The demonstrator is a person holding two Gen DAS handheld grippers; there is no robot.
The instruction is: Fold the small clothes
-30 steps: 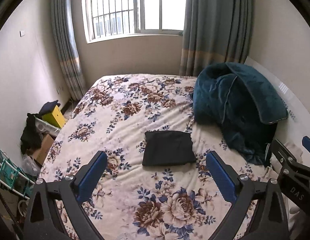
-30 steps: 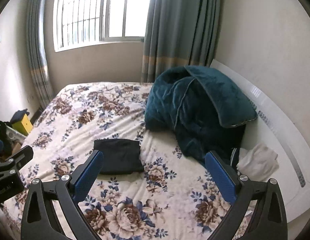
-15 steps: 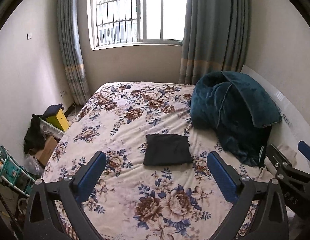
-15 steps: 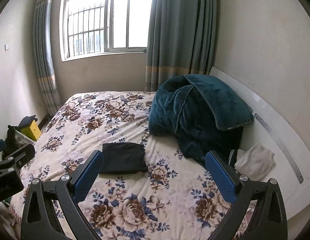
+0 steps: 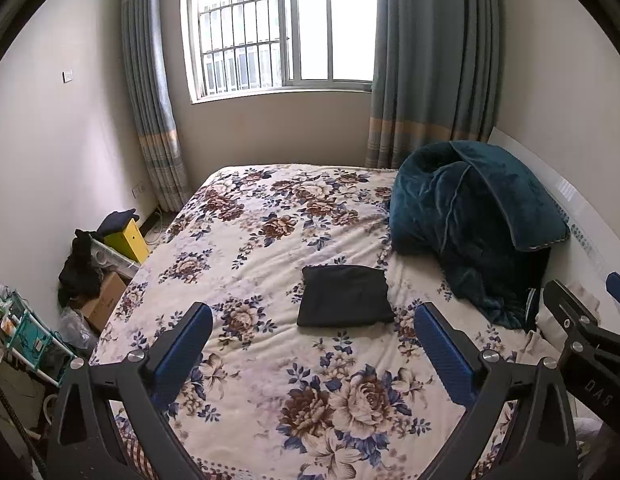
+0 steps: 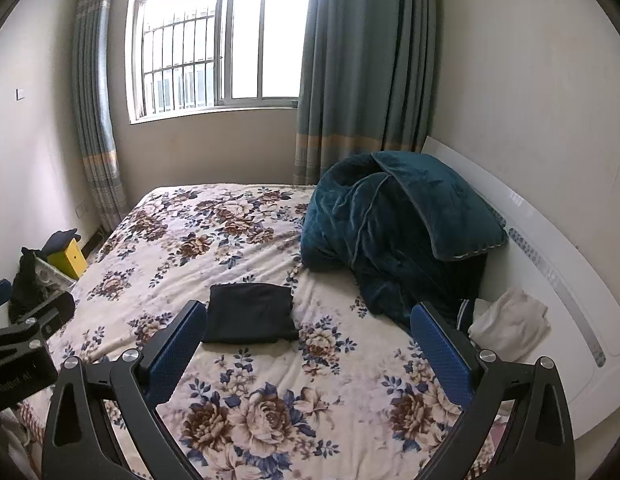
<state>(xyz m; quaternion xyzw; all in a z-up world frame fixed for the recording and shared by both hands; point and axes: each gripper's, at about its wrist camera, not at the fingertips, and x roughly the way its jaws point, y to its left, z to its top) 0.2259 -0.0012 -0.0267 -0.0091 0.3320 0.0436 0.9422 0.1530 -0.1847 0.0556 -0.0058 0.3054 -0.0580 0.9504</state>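
Observation:
A small black garment (image 5: 345,297) lies folded into a flat rectangle on the floral bedsheet (image 5: 270,240); it also shows in the right wrist view (image 6: 250,314). My left gripper (image 5: 312,346) is open and empty, held back from the garment above the near part of the bed. My right gripper (image 6: 308,346) is open and empty, also short of the garment, which lies just beyond its left finger (image 6: 176,346). Each gripper appears at the edge of the other's view.
A heaped teal blanket (image 5: 470,220) fills the right of the bed against the white headboard (image 6: 550,260). A white cloth (image 6: 510,322) lies beside the headboard. Boxes, a yellow container (image 5: 130,236) and a rack (image 5: 26,332) stand on the floor left.
Both grippers have pulled back and tilted up from the bed, so the folded garment looks smaller and farther and more of the window shows. The garment has not moved.

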